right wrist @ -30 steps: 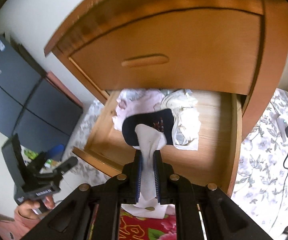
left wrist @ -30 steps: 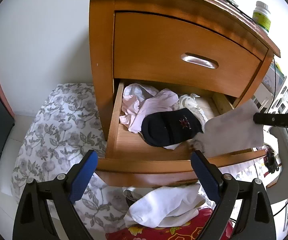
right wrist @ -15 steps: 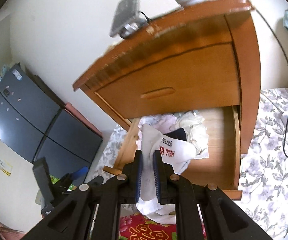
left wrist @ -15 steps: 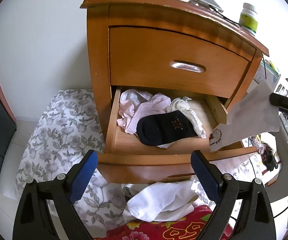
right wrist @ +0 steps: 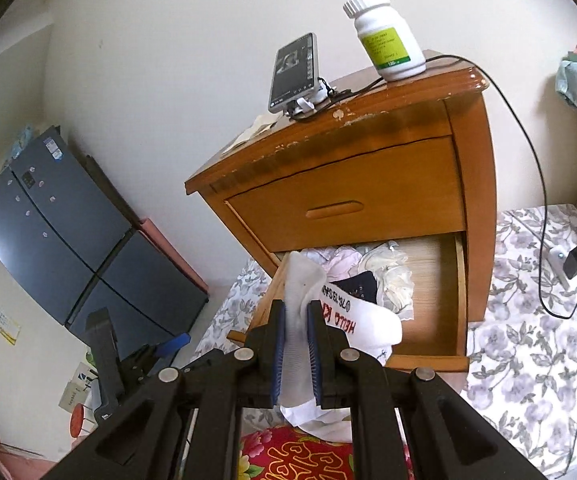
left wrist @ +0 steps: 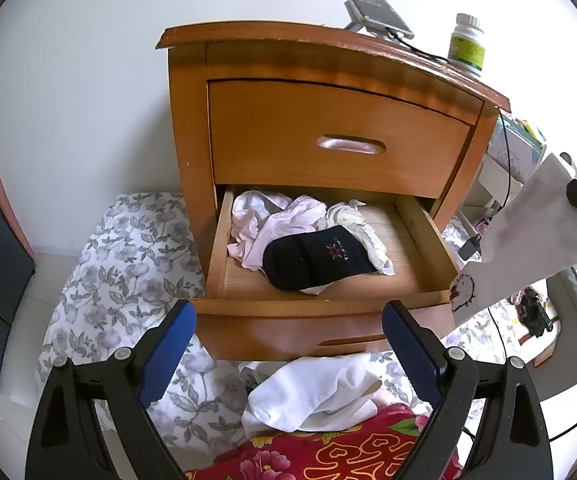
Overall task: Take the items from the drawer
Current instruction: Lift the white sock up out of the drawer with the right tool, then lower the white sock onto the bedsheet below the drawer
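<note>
The right gripper (right wrist: 295, 354) has its ribbed blue pads clamped on a white sock (right wrist: 302, 304), soft knit with red and black lettering on the cuff. The sock hangs clear of the drawer (left wrist: 330, 308), in front of its right front corner in the left wrist view. The left gripper (left wrist: 288, 354) holds nothing, its smooth blue fingers (left wrist: 168, 350) wide apart before the drawer's curved front edge.

The nightstand (left wrist: 184, 128) is glossy orange-brown wood, its top edge chipped (pale flecks show along it). In the open lower drawer a dark sock (left wrist: 316, 258) with a small stitched emblem lies near the middle, over crumpled pink cloth (left wrist: 276, 224) at the back left corner and beside cream fabric (left wrist: 362, 232). A white plastic bottle (right wrist: 388, 36) with a green label stands at the top's right edge, near a propped phone (right wrist: 292, 72).
</note>
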`<state>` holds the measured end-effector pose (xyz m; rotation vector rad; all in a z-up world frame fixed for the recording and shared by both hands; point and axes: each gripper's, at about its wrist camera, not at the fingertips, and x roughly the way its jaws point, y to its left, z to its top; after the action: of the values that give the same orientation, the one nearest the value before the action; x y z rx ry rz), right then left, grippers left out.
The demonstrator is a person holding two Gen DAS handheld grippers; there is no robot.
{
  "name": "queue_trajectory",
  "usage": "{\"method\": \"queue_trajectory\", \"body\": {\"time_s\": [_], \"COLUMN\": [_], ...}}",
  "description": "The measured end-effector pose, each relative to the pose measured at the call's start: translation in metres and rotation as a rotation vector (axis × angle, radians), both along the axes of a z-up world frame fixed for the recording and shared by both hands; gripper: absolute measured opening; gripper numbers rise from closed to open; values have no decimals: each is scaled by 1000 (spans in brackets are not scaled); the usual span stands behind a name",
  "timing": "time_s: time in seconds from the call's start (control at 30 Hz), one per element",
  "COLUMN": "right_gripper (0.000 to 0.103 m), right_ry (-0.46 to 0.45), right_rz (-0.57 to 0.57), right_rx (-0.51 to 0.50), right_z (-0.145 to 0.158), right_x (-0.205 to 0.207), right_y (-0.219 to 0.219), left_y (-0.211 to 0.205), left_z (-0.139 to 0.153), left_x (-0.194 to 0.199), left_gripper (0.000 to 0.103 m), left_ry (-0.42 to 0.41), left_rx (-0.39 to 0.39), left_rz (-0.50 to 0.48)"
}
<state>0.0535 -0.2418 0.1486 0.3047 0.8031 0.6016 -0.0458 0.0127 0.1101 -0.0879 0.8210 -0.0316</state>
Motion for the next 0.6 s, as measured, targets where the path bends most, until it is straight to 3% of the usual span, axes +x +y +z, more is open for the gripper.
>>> {"method": "queue_trajectory", "body": {"time_s": [0.6], "right_gripper": [12], "right_ry": [6], "right_rz": [18], "right_rx": [-35], "right_z": [-5], "right_x": [-41], "right_y": [3], "left_y": [-7], "left_z": [16], "left_x": [-25], "left_gripper": [94], "left_ry": [-35], "left_rx": [2], "left_rz": [-14]}}
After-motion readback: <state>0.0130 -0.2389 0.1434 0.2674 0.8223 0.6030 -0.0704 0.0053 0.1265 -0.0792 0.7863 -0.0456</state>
